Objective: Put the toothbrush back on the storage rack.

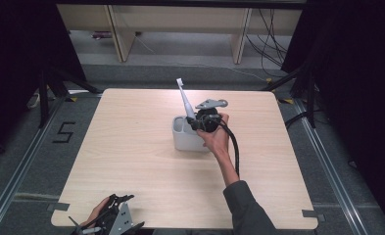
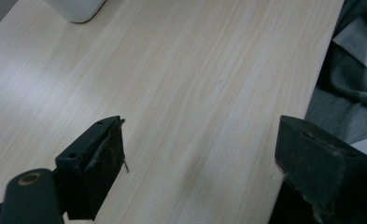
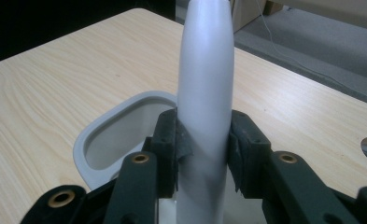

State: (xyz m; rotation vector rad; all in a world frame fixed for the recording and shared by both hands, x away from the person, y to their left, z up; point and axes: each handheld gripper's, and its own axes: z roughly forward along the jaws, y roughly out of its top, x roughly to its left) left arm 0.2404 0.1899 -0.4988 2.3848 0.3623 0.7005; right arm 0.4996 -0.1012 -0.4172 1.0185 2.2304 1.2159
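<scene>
Item: electric toothbrush (image 1: 184, 100), white, smooth and matte. Its handle (image 3: 204, 93) is a rounded, tapering cylinder, narrowing into a thin neck that is ending in a small bristled head (image 1: 179, 82). Its long axis is standing close to upright, leaning slightly so the head is pointing up and toward the far left of the scene. Its lower end is sitting over or inside the holder; the view is too crowded there to say whether it is touching the bottom.

Item: holder (image 1: 185, 134), a pale grey cup of rounded-rectangular plan with a thick, softly rolled rim (image 3: 125, 112) and a hollow interior, likely plastic. It is standing near the middle of the surface (image 1: 131, 161), a light wood-grain top with rounded corners and fine straight streaks.

Item: right tool (image 3: 204, 140), black and matte, with brass-coloured pivot rings on its linkages. Its two padded jaws are clenching the toothbrush handle from either side, just above the holder's rim. The person's right hand (image 1: 218, 137) is gripping the tool body, a black ribbed cable (image 1: 234, 149) is trailing toward the near side, and a grey sleeve (image 1: 246, 208) is covering the forearm.

Item: left tool (image 2: 200, 163), same black build, resting at the near left edge of the surface in the left hand (image 1: 96, 211). Its jaws are standing wide apart with bare wood grain between them, grasping nothing.
</scene>
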